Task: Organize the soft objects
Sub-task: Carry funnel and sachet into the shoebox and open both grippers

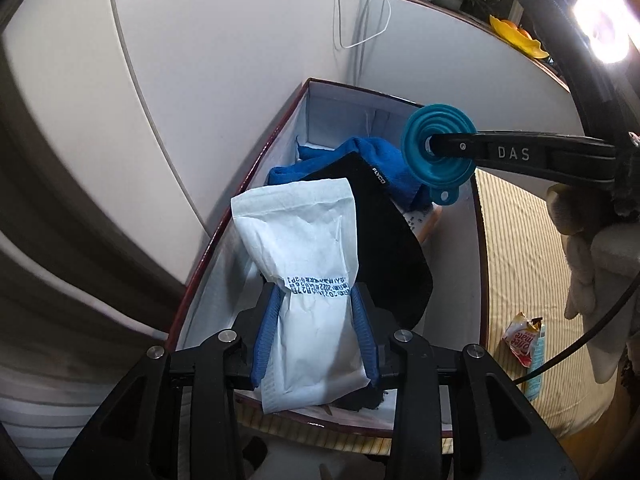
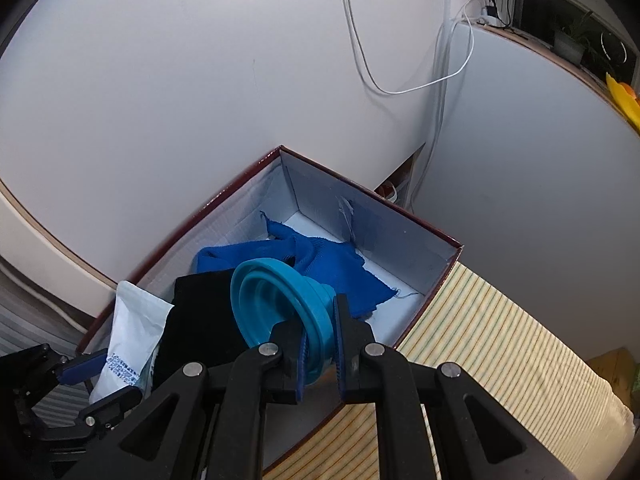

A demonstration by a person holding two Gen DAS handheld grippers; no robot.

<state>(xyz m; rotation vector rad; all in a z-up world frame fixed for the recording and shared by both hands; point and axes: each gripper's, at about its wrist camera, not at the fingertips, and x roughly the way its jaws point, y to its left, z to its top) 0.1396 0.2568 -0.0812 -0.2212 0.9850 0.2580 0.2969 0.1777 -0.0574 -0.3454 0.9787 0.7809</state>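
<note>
White paper sachet (image 1: 308, 280) pinched at waist by left hand-held gripper (image 1: 316, 336), long axis running straight ahead along fingers, over near end of cardboard box (image 1: 256, 160). Right hand-held gripper (image 2: 320, 348) closed on teal collapsible funnel (image 2: 276, 300), above box, just right of left one. Beneath and ahead of both: black pouch (image 1: 396, 240), blue cloth (image 2: 320, 264) on box floor. Judgement: both items poised for release; pouch crowds sachet's landing spot. Snack wrapper (image 1: 524, 340) on striped mat (image 1: 516, 240), well right.
</note>
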